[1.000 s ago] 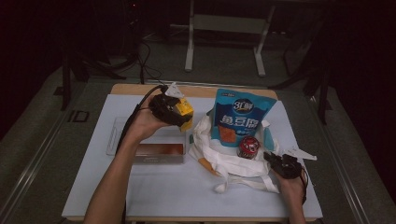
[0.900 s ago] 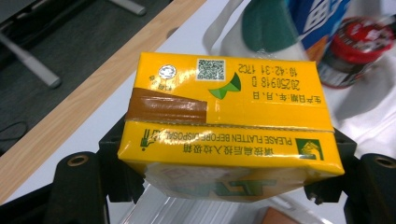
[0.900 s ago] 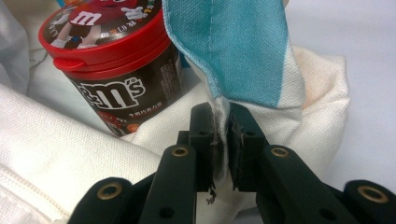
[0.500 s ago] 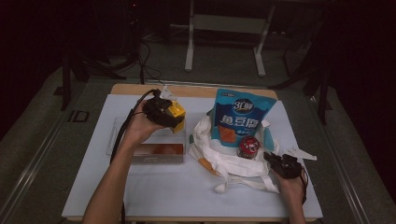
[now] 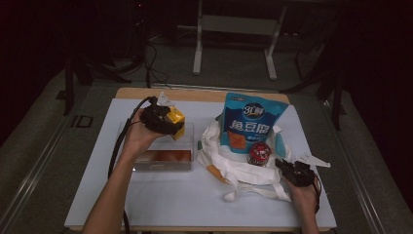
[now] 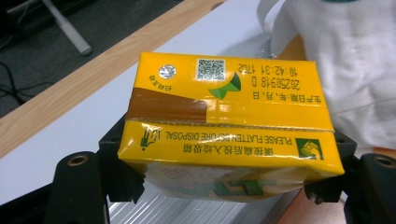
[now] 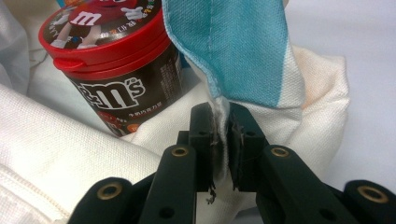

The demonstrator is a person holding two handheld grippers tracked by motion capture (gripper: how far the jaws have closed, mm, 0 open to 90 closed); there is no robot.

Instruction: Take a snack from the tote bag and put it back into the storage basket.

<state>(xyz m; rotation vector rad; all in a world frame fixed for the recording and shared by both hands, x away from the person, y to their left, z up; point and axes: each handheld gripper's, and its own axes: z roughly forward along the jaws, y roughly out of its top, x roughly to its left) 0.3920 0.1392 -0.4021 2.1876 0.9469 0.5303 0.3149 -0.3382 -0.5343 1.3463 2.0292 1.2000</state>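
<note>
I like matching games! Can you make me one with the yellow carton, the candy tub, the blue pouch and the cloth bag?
Things:
1. yellow carton
2. candy tub
3. blue pouch
4. cloth bag

Places:
A. pinched at its edge by the right gripper
B. red lid, sitting on the bag
C. gripped in the left gripper
D. standing tall behind the tub

Pairs: 1-C, 2-B, 3-D, 4-A

Left hand-held gripper (image 5: 168, 123) has carried the yellow carton (image 5: 176, 122) left over the clear tray (image 5: 190, 146)

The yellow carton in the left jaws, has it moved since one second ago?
Yes. The yellow carton went toward the left side of the table, away from the blue pouch, over the clear tray.
</note>
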